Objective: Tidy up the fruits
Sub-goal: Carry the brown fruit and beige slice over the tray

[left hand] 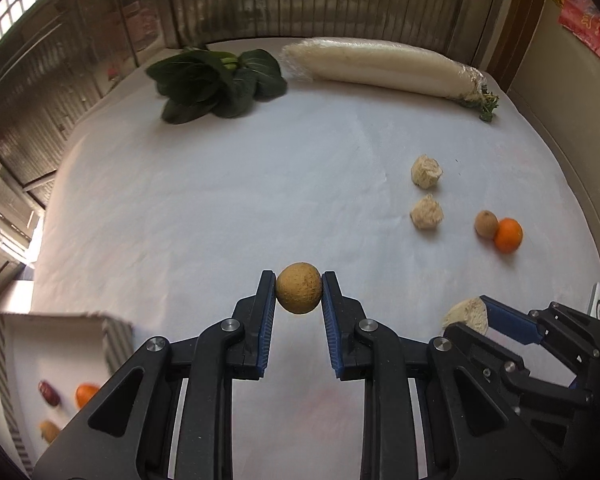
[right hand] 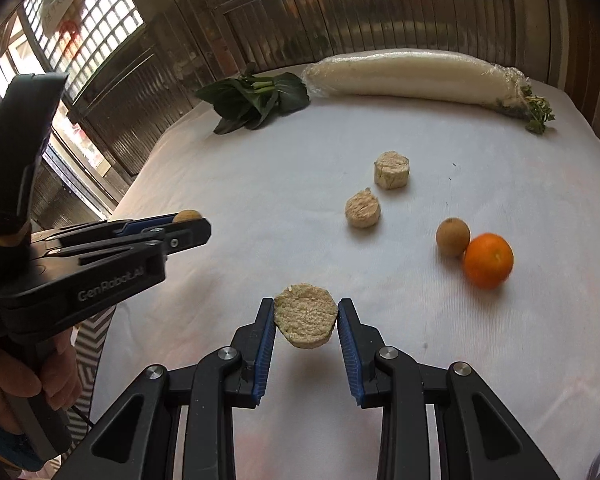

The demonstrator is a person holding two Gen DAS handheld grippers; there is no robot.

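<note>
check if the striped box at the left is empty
Not empty: the striped box holds a small orange, a red date and a brown fruit.

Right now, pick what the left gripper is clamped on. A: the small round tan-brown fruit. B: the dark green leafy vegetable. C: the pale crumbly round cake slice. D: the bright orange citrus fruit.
A: the left gripper has its blue pads pressed on both sides of the small round tan-brown fruit; the pale crumbly slice sits in the right gripper.
</note>
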